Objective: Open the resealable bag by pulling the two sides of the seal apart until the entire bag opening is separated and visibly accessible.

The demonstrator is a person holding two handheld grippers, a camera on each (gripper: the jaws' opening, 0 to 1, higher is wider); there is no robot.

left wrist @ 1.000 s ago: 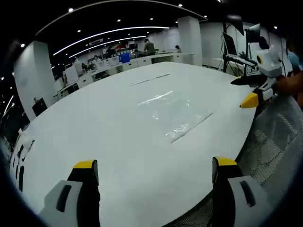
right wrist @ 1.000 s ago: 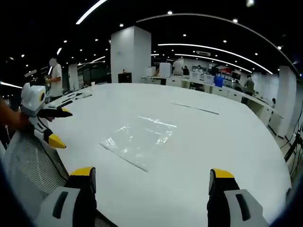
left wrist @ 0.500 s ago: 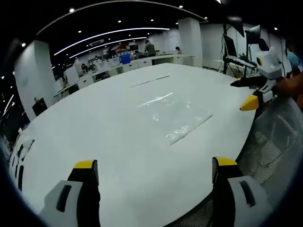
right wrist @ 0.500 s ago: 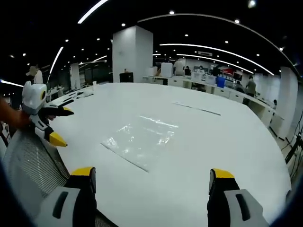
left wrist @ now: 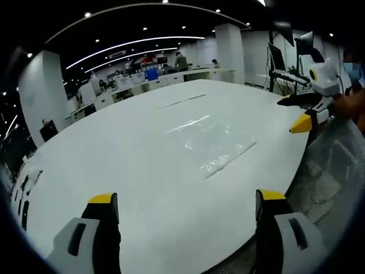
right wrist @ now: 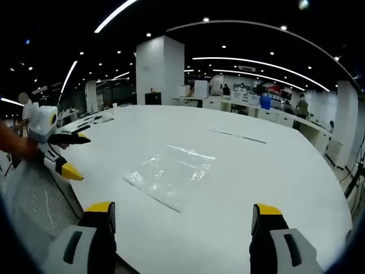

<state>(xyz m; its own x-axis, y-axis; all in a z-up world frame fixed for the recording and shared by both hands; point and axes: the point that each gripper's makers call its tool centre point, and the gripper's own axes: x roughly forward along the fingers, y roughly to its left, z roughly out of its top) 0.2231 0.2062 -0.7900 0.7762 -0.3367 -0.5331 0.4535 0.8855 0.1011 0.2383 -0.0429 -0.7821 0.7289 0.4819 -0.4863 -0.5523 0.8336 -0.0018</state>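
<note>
A clear resealable bag (left wrist: 214, 141) (right wrist: 171, 174) lies flat on the big white table (left wrist: 114, 165) (right wrist: 274, 171), its seal strip along the near edge. My left gripper (left wrist: 181, 208) is open, well short of the bag, nothing between its yellow-tipped jaws. My right gripper (right wrist: 178, 212) is also open and empty, some way before the bag. In the left gripper view the right gripper (left wrist: 311, 108) comes in from the right, held by a hand. In the right gripper view the left gripper (right wrist: 57, 154) comes in from the left.
A thin strip (left wrist: 181, 100) (right wrist: 236, 135) lies farther out on the table. A mesh chair back (left wrist: 331, 177) (right wrist: 34, 200) stands at the table's near edge. Desks, pillars and people stand in the office behind.
Both views have shifted slightly, so the cameras moved a little. The bag lies as before and both grippers stay open.
</note>
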